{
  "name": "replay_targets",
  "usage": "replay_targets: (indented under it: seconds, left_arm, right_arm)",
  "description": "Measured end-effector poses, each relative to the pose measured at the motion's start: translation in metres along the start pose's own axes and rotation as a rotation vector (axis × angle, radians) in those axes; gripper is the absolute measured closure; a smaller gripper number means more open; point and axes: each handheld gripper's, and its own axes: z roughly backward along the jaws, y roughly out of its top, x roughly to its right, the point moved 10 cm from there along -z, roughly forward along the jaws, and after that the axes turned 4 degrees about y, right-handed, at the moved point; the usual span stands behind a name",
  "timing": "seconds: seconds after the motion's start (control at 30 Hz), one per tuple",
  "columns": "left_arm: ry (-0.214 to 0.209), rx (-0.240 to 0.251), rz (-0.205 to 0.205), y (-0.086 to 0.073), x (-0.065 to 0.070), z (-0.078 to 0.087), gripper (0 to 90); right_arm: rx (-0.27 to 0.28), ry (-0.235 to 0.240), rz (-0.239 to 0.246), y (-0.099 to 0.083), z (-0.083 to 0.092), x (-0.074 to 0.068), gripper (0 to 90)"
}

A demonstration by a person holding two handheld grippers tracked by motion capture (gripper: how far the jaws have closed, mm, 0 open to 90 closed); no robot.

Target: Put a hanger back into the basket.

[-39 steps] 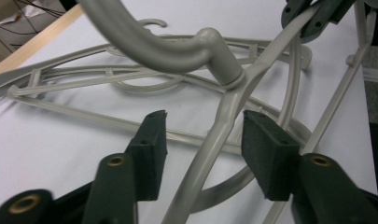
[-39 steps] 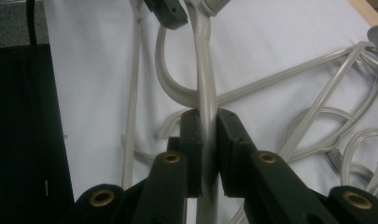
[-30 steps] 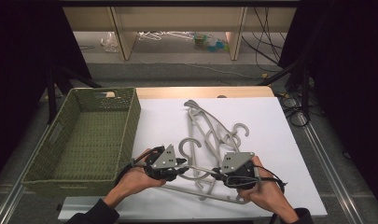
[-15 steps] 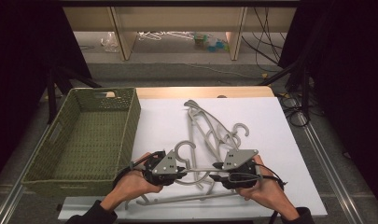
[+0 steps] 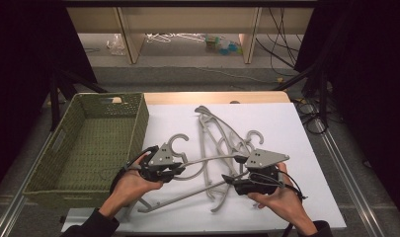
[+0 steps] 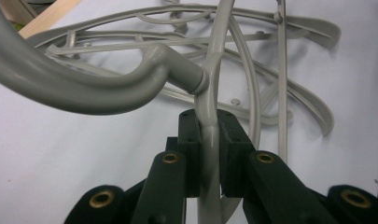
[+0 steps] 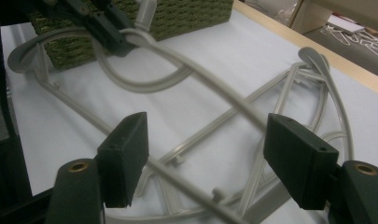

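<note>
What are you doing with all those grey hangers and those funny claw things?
A person is sorting grey plastic hangers at a table with a gripper in each hand. The left gripper is shut on one hanger, just below its hook. The right gripper has just been opening; its jaws now stand wide, with that hanger's arm passing between them untouched. More hangers lie tangled on the white table. A green woven basket sits at the left.

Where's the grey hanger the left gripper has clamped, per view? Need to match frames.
High view: held hanger lower centre, between both grippers.
Left gripper view: centre, its neck pinched in the jaws.
Right gripper view: its arm crosses diagonally from upper left.
Shared landmark: hanger pile on the white sheet.
</note>
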Motion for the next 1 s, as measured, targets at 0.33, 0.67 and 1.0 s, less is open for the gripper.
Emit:
replay_targets:
  seconds: [0.33,0.67,1.0]
  left_arm:
    - [0.042,0.043,0.063,0.020,-0.013,0.020,81.2]
    - [0.079,0.106,0.075,0.066,-0.026,0.046,81.3]
    - [0.117,0.096,0.047,0.098,-0.042,0.071,81.3]
  right_arm:
    - [-0.001,0.021,-0.058,-0.022,-0.002,-0.009,28.4]
    - [-0.008,0.026,-0.092,-0.033,-0.002,-0.008,27.4]
    - [-0.005,0.023,-0.094,-0.035,0.000,-0.007,27.4]
